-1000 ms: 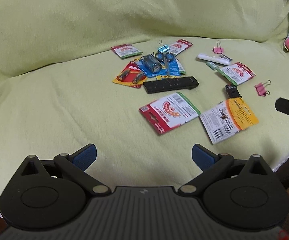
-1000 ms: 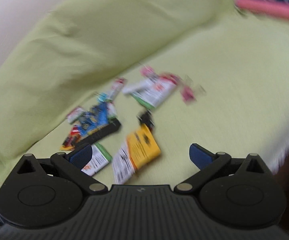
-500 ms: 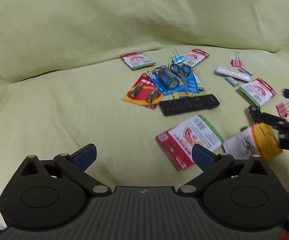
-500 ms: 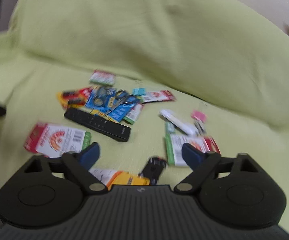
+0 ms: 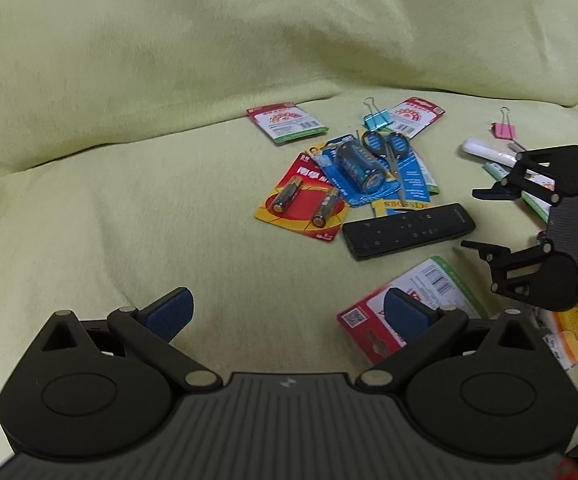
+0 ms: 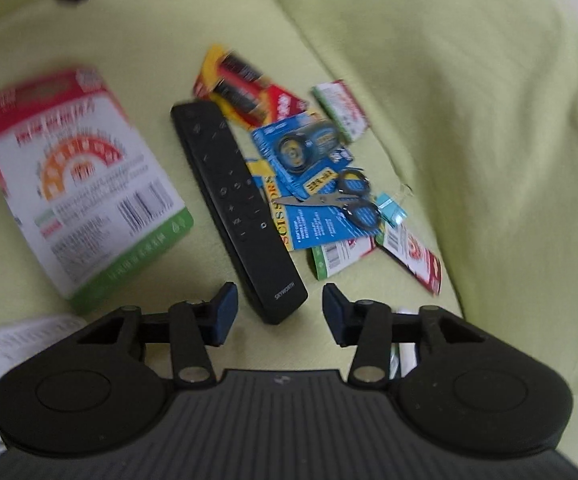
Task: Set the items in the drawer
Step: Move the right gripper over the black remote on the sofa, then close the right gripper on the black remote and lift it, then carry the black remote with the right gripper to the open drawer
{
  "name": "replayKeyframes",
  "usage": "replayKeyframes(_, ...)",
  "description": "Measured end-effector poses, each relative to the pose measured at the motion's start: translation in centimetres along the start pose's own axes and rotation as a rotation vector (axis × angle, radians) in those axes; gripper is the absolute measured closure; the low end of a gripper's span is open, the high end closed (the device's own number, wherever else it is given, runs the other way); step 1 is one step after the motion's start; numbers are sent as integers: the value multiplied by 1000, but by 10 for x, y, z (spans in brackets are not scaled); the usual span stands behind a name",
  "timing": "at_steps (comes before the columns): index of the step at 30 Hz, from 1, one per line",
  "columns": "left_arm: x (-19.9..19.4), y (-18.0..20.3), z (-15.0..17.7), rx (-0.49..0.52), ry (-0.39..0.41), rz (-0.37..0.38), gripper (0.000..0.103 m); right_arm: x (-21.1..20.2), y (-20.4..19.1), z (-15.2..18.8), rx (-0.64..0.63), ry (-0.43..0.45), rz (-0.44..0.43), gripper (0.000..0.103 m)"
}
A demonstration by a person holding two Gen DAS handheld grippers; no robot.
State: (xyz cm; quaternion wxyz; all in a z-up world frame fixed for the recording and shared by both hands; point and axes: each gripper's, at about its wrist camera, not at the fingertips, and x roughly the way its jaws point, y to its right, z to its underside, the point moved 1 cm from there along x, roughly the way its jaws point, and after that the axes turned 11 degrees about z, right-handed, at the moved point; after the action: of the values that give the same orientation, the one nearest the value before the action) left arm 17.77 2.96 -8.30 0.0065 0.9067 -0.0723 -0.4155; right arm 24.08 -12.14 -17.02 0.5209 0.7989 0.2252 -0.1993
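Between right gripper point(image 6: 280, 308) fingers point(image 6: 225, 312): remote point(image 6: 237, 204) end

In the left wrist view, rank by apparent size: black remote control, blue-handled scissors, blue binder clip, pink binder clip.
1. Black remote control
2. Blue-handled scissors
3. Blue binder clip and pink binder clip: look alike, so unranked.
All lie at similar range, so the order is fairly safe.

A soft, matt yellow-green cloth cover point(image 5: 137, 208) is lying slightly rumpled over the sofa. The remote point(image 6: 237, 204) is showing smooth black plastic with a faint sheen. The scissors point(image 6: 341, 200) are showing bare metal blades and dark plastic handles. The battery card point(image 5: 303, 202) is looking like glossy printed card. The right gripper point(image 6: 280, 314) is wearing matt black plastic with textured blue pads point(image 6: 225, 312).
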Motion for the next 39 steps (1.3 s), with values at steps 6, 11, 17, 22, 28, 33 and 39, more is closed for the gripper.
replayKeyframes(6,6,-6,2,-12,-14,-2,2,17,-17,4,-125,41,19,82)
replayKeyframes(11,7,-10,3,-19,-20,-5,2,9,-3,-1,-36,32,-60,86)
replayKeyframes(17,4,-16,4,-28,-13,-9,2,-17,33,-10,305,-36,-332,92)
replayKeyframes(22,5,-16,4,-30,-17,-7,1,0,45,-3,508,-122,-386,92)
replayKeyframes(28,8,-17,5,-32,-26,-12,2,10,38,-4,580,-106,-392,91)
replayKeyframes(33,7,-14,5,-29,-29,-13,1,13,41,-4,621,-104,-391,92)
replayKeyframes(39,0,-7,4,-14,-21,-7,1,-5,59,1,734,-119,-384,92)
